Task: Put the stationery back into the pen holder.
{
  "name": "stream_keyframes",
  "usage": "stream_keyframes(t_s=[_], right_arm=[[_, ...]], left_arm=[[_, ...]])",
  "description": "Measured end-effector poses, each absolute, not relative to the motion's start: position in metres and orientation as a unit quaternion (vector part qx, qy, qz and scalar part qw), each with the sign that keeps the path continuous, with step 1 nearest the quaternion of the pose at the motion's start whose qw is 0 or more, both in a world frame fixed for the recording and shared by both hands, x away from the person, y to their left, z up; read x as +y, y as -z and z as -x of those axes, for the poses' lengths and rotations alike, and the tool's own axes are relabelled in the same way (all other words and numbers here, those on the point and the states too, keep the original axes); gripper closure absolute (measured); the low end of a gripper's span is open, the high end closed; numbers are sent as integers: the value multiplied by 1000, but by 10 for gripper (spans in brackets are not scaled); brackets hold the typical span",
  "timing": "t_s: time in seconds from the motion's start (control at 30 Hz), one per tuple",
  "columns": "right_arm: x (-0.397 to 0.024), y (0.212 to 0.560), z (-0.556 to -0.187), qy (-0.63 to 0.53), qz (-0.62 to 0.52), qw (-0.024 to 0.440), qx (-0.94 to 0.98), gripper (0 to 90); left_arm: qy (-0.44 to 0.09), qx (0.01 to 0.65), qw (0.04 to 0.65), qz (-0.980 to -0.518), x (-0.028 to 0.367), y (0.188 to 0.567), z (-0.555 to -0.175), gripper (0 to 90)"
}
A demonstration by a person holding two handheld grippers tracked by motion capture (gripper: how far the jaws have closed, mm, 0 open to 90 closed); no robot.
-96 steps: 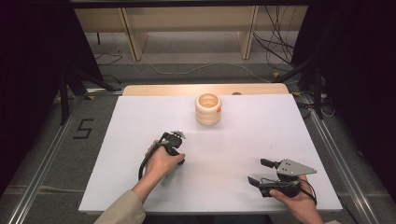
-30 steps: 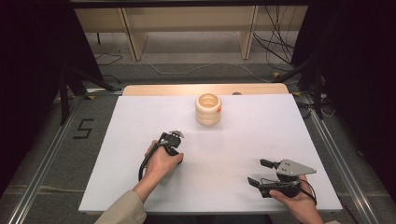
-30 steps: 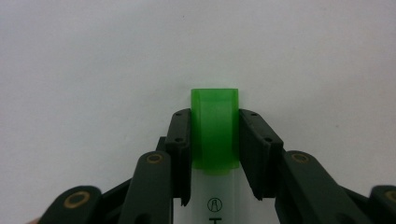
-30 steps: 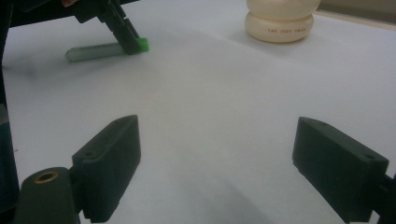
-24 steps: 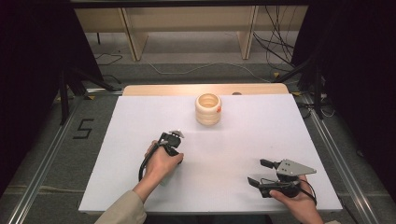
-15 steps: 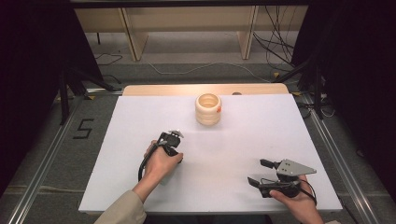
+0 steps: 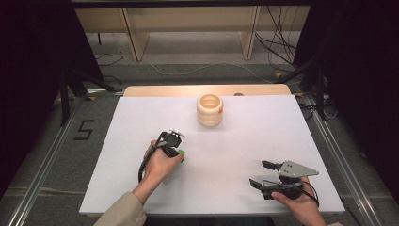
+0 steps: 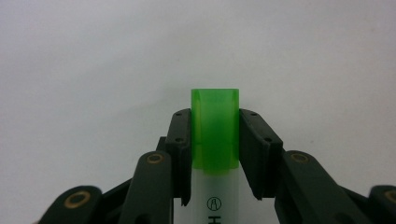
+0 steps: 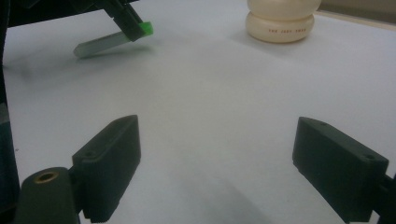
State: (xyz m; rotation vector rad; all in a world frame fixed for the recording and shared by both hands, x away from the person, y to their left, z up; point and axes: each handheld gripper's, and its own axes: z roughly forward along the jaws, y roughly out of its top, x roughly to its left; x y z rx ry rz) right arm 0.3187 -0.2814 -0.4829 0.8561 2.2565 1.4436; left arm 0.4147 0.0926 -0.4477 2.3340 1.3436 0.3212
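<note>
Near the middle of the bench (image 7: 282, 127), a little toward its left edge, the left tongs (image 8: 215, 140) are mostly covered by the person's left hand (image 7: 162, 165) in the high view, so from there only the black body and a speck of green beside it can be made out. The left gripper view makes it plain: both jaws are pressed against the green cap (image 8: 215, 128) of a highlighter pen (image 8: 215, 186), one on each side, gripping it. The pen's pale translucent barrel runs down between the jaws and is cut off at the bottom of that view, with only part of its black lettering readable. In the right gripper view the same pen (image 9: 112, 39) shows far off, tilted, with its capped end raised in the tongs; whether its low end touches the white surface is hard to tell.

Close to the near right corner of the bench, the right tongs (image 7: 263, 174) are held by the right hand (image 7: 299, 205), which is partly cut off by the bottom of the high view. Their jaws stand wide apart with nothing between them, low over bare bench.

Toward the far edge, about midway along it, stands a cream ribbed jar (image 7: 210, 109), open at the top. Its upper part is cut off in the right gripper view (image 9: 282, 18), and the small print on its lower ring is too blurred to read.
</note>
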Motion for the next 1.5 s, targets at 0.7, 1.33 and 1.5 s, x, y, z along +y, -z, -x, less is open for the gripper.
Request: stream_keyframes(t_s=[0.7, 1.33, 1.5], right_arm=[[-281, 483, -319, -506, -297, 165, 793, 162], [-282, 483, -319, -505, -296, 165, 794, 162], [-281, 483, -319, -505, -296, 165, 794, 162]], left_arm=[[-185, 421, 351, -815, 100, 431, -406, 669], [-247, 369, 421, -791, 100, 426, -403, 670], [-262, 353, 443, -781, 101, 425, -402, 669]])
